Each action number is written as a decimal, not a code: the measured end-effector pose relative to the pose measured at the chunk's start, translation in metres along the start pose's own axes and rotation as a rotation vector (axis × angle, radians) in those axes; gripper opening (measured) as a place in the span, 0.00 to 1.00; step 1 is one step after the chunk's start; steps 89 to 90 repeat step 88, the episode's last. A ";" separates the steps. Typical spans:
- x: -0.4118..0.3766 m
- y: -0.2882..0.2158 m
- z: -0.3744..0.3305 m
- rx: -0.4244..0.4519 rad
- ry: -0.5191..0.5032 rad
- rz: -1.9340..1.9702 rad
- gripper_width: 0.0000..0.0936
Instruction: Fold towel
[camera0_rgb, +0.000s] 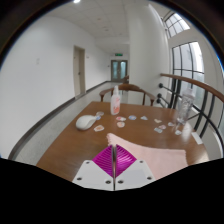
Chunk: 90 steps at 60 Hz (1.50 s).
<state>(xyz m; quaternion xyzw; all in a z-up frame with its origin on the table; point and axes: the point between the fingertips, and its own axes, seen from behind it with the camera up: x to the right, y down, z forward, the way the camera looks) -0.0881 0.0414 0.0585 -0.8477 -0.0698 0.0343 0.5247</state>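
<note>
A pale pink towel (152, 151) lies on the wooden table (85, 145), spreading from my fingertips off to the right. My gripper (113, 150) is low over the table's near part. Its two magenta pads (104, 166) are pressed together, with the towel's near corner coming out from between their tips. The part of the towel inside the pads is hidden.
Beyond the towel stand a tall bottle (116, 99), a white bundle (88, 121) to the left, several small white items (143, 118) and a clear glass (183, 128) to the right. Chairs (140, 95) stand at the table's far end. A corridor floor (50, 125) runs along the left.
</note>
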 end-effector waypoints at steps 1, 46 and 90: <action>0.005 -0.006 -0.005 0.010 0.006 0.014 0.00; 0.233 0.043 -0.067 -0.011 0.266 0.225 0.90; 0.105 0.061 -0.227 0.179 0.080 0.089 0.88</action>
